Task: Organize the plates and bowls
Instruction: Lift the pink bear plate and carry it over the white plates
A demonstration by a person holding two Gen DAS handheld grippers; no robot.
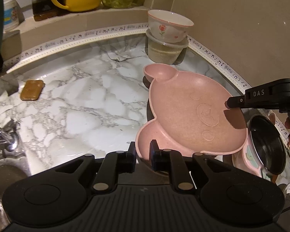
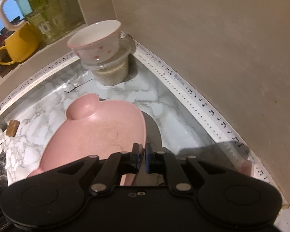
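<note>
Clearly, both hand-held grippers pinch plate (image 1: 193, 112).

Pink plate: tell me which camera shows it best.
The left wrist view: the pink plate shows almost whole, with both ears and the embossed face. The right wrist view shows one ear clearly, and its own gripper covers the near edge.

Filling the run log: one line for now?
left gripper: shut on pink bear-shaped plate | right gripper: shut on same plate | plate: lifted

Both wrist fisheyes close above marble counter (image 1: 77, 106), angled steeply down toward wall corner; both share pink bear-shaped plate (image 1: 193, 112) (image 2: 98, 131) and floral bowl (image 1: 169, 26) (image 2: 96, 40).
</note>
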